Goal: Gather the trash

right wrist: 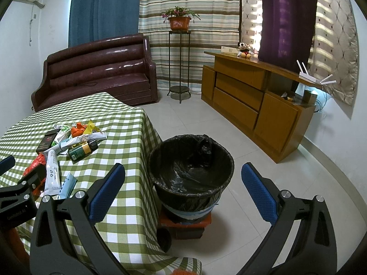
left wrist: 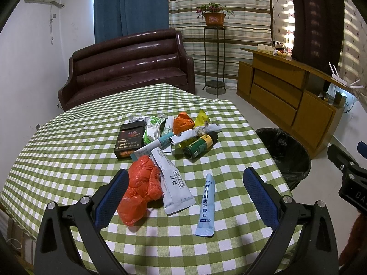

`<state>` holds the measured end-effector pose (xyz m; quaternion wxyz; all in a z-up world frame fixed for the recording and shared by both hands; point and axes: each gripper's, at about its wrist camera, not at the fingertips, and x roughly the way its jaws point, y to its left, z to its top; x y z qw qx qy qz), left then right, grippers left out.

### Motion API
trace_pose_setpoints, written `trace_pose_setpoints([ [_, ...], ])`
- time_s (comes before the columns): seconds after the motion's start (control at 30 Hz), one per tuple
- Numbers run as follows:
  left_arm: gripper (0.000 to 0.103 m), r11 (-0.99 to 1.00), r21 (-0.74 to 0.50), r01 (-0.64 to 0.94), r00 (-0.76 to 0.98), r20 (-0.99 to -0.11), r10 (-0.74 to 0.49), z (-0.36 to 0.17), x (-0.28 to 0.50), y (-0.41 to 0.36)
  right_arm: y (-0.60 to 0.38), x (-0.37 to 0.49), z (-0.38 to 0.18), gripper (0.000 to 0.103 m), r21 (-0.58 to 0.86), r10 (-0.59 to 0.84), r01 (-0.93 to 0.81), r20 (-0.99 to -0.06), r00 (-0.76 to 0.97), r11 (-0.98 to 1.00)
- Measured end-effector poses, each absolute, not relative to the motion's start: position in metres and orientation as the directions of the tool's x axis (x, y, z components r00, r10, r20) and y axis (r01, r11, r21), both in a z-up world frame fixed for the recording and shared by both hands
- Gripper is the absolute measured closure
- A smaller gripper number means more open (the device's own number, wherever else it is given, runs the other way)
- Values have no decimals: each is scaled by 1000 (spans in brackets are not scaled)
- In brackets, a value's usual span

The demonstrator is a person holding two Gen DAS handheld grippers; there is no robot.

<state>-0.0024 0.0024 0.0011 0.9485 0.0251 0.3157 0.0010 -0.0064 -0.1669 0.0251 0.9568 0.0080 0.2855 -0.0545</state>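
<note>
Lying low in the left wrist frame, the orange bag (left wrist: 141, 188) touches the wide-open, empty left gripper (left wrist: 185, 197) at its left pad, long axis running away, while the right gripper (right wrist: 183, 194), equally spread and empty, hovers above the bin (right wrist: 191, 160).

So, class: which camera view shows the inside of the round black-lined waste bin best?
The right wrist view: the round black-lined waste bin sits central, its bag-lined interior open to the camera. The left wrist view catches only part of its rim beyond the checked table's edge.
</note>
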Motion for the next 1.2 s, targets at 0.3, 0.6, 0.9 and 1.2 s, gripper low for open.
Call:
trace_pose_setpoints([
  [0.3,6,999,49,14,800,-600,18,1,-2,2,-166,-6,24,4,-16,-100,109,-548,831,994],
  [0.6,6,999,49,14,800,-600,19,1,-2,2,-161,-3,33,4,-16,-99,108,-550,829,994],
  [0.9,6,998,68,16,783,-621,30,-9,-2,14,-151,-2,13,4,-21,-86,89,-569,818,996],
  [1.2,7,996,82,-18,763,-643,67,-13,-3,47,-127,3,14,6,-17,-45,43,-604,795,999],
])
